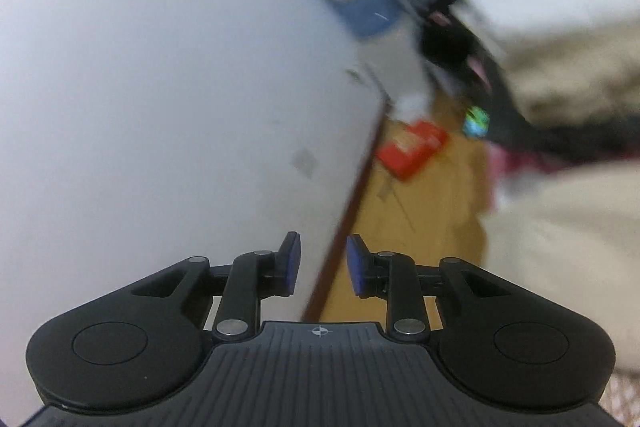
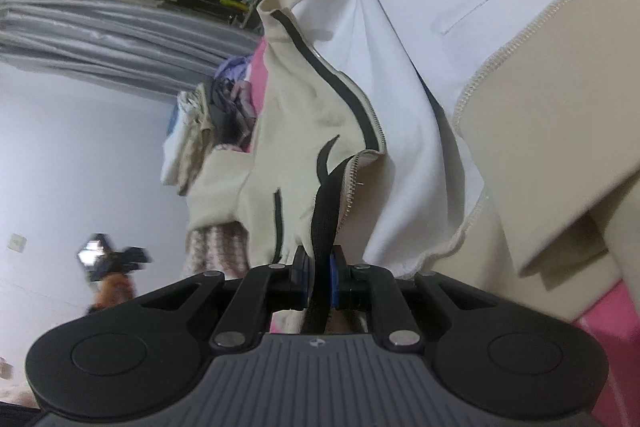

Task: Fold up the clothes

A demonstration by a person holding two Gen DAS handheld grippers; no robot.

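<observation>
Right wrist view shows the right tongs (image 2: 319,281) closed almost fully on a black strap (image 2: 325,211), a band of dark trim running down the zip edge of a cream jacket (image 2: 304,99). The pads press the band from both sides, so the garment is judged to be pinned at this edge as an anchor while the other hand is free to take a second hold. The jacket lies partly opened, white lining (image 2: 404,75) uppermost, on a pink bed cover (image 2: 608,331), with its bulk spreading away from the tongs and a folded-back cream panel at the right. Beyond it, towards the far edge of the bed, sits a loose heap of other clothes (image 2: 224,107), unsorted and not in any bin or basket that can be made out. Left wrist view, heavily blurred, shows the left tongs (image 1: 323,263) parted by a moderate gap with nothing between the pads, pointed at a white wall (image 1: 160,87) and a strip of brown floor (image 1: 432,211). Cream fabric (image 1: 560,235) fills the right side of that view, well clear of the pads. A red packet (image 1: 412,149) lies on the floor, contents not legible. No container holding clothes is identifiable in either view.
</observation>
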